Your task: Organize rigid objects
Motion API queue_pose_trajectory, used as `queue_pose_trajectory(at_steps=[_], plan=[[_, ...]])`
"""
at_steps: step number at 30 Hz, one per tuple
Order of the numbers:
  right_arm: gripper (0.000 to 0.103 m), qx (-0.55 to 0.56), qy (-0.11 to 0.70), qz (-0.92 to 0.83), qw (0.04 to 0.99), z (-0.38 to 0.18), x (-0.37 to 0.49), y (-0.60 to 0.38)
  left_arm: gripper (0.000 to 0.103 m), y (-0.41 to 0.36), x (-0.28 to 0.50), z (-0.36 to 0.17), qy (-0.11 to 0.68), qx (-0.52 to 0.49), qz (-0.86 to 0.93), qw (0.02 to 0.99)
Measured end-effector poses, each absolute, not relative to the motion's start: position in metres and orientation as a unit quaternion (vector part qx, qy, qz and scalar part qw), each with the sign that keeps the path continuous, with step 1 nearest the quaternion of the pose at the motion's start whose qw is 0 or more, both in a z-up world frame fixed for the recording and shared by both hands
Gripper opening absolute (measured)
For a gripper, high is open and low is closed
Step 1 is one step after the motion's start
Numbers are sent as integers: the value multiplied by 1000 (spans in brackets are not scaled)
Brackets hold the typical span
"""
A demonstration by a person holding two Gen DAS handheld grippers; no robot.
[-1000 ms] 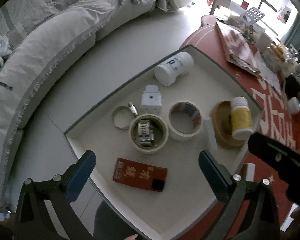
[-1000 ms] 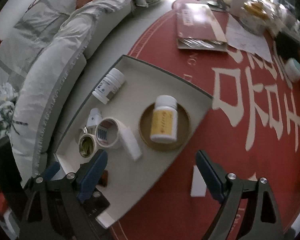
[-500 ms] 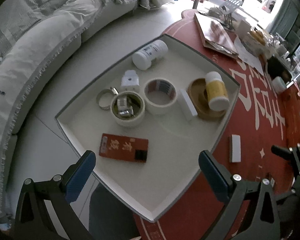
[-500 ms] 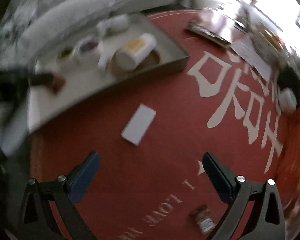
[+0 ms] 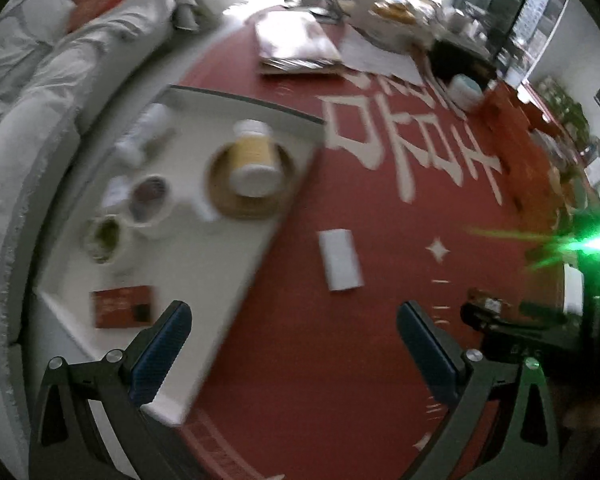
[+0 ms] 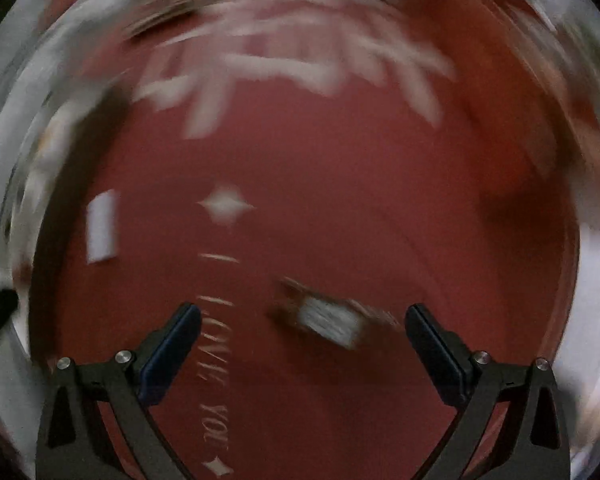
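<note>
The right gripper (image 6: pixel 302 334) was spread wide and empty, its jaws having just been opening, right above the small brown item (image 6: pixel 328 316) on the red tablecloth (image 6: pixel 340 200), white tray (image 5: pixel 204 264) off around ten o'clock, so I'd centre it first, then squeeze.

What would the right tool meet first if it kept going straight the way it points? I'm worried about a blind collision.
Probably the small brown bottle with a white label, lying on the red tablecloth between the open right tool fingers; blur hides depth.
</note>
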State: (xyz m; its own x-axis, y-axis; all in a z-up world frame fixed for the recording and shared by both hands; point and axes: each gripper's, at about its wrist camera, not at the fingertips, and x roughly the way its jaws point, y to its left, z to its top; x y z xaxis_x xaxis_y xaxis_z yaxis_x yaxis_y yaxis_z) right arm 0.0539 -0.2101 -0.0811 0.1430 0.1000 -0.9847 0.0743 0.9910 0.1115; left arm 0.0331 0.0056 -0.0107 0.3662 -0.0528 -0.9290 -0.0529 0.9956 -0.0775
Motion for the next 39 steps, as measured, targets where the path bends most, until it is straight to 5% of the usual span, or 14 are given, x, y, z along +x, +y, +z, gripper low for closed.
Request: queue_pose_trajectory(at_steps=[8, 16, 19, 22, 30, 32, 34, 35, 39], plan=[[102, 215, 650, -75, 725, -91, 35, -261, 102, -38, 73, -48, 593, -27, 31, 804], [101, 157, 659, -114, 727, -96, 51, -238, 103, -44, 92, -81, 611, -17, 51, 790], [95, 108, 655, -113, 739, -95, 47, -226, 103, -41, 94, -84, 613, -31, 46, 788], [69, 85, 641, -94, 757, -86, 40, -221, 103, -41, 94, -86, 610, -39, 36, 791], [70, 137, 652, -41, 745, -80, 6, -252, 101, -39, 105, -88, 630, -33, 23, 775], [70, 135, 647, -37, 749, -74, -5, -258, 86, -40, 103, -82, 629, -33, 23, 777], [70, 129, 638, -35, 759, -63, -21, -261, 56, -43, 99, -74, 619, -27, 15, 785], [70, 126, 634, -33, 763, -60, -22, -262, 28, -46, 94, -70, 616, -20, 7, 787], [70, 117, 621, -26, 774, -46, -32, -262, 24, -45, 76, -68, 626, -44, -8, 778]])
